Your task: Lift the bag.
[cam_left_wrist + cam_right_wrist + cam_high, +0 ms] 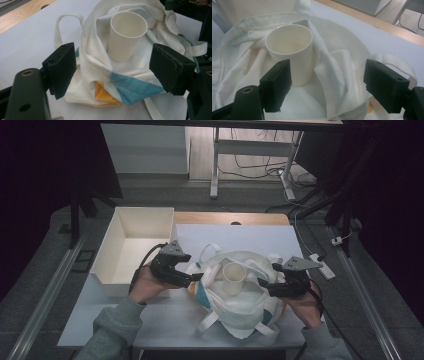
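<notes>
Bag (pixel 240 315) folds crowd upright cup (pixel 233 278); bin (pixel 131 251) apparently apart, left.

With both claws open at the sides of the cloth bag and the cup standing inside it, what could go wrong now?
1. The white paper cup stands upright on soft, wrinkled cloth; pulling the tote bag may tip it.
2. The left claw is open around the bag's folded edge; closing it could pinch several layers and close the mouth.
3. The right claw is close to the cup and might knock it.
</notes>
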The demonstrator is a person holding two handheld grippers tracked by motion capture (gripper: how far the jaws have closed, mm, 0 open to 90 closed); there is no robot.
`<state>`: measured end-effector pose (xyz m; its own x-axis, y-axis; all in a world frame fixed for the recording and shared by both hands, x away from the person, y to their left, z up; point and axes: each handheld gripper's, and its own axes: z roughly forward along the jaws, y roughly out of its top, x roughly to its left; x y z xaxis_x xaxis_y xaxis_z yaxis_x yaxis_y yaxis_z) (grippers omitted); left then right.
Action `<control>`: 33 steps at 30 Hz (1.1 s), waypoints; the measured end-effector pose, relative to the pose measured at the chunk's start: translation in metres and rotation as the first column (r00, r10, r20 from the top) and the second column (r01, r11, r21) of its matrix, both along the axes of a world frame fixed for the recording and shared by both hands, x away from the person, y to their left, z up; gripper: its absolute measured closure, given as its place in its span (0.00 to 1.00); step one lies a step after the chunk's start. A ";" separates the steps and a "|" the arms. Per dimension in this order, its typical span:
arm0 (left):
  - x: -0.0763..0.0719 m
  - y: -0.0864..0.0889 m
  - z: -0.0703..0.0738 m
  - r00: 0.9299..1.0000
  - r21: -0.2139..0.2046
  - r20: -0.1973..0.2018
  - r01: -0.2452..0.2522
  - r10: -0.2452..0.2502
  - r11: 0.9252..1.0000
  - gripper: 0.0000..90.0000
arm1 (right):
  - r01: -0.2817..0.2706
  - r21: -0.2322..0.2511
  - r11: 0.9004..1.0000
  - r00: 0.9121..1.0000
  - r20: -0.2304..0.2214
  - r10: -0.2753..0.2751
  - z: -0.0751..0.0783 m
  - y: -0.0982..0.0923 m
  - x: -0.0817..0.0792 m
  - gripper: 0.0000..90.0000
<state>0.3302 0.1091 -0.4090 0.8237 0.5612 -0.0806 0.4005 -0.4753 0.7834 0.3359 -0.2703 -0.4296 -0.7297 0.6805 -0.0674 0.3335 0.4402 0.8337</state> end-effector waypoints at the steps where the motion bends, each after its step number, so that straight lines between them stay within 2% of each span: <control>1: 0.000 -0.001 0.000 1.000 0.003 0.000 0.004 -0.004 1.000 0.25 | 0.000 -0.001 1.000 1.000 0.000 0.000 0.000 0.000 0.000 0.25; 10: 0.001 -0.012 -0.008 1.000 0.042 -0.006 0.010 -0.010 0.999 0.27 | -0.001 -0.009 1.000 1.000 -0.003 0.001 -0.003 0.000 0.001 0.25; 14: 0.003 -0.022 -0.014 1.000 0.082 -0.015 0.010 -0.009 0.997 0.27 | -0.006 -0.016 1.000 1.000 -0.008 0.006 -0.003 0.003 0.001 0.25; 19: 0.008 -0.034 -0.023 0.999 0.101 -0.046 0.007 -0.002 0.995 0.27 | -0.009 -0.014 1.000 1.000 -0.007 0.009 -0.004 0.004 0.000 0.25; 22: 0.009 -0.039 -0.027 0.999 0.138 -0.029 -0.026 0.031 0.990 0.27 | -0.016 -0.020 1.000 1.000 -0.012 0.016 -0.005 0.007 0.000 0.25; 24: 0.009 -0.043 -0.029 0.999 0.177 -0.010 -0.038 0.041 0.983 0.27 | -0.022 -0.024 0.999 1.000 -0.015 0.021 -0.006 0.008 0.000 0.25; 29: 0.006 -0.047 -0.032 0.998 0.238 0.025 -0.068 0.063 0.969 0.30 | -0.021 -0.023 1.000 1.000 -0.012 0.020 -0.006 0.008 0.000 0.25; 33: 0.004 -0.049 -0.033 0.998 0.247 0.030 -0.066 0.061 0.967 0.32 | -0.018 -0.019 1.000 1.000 -0.010 0.018 -0.006 0.007 0.000 0.25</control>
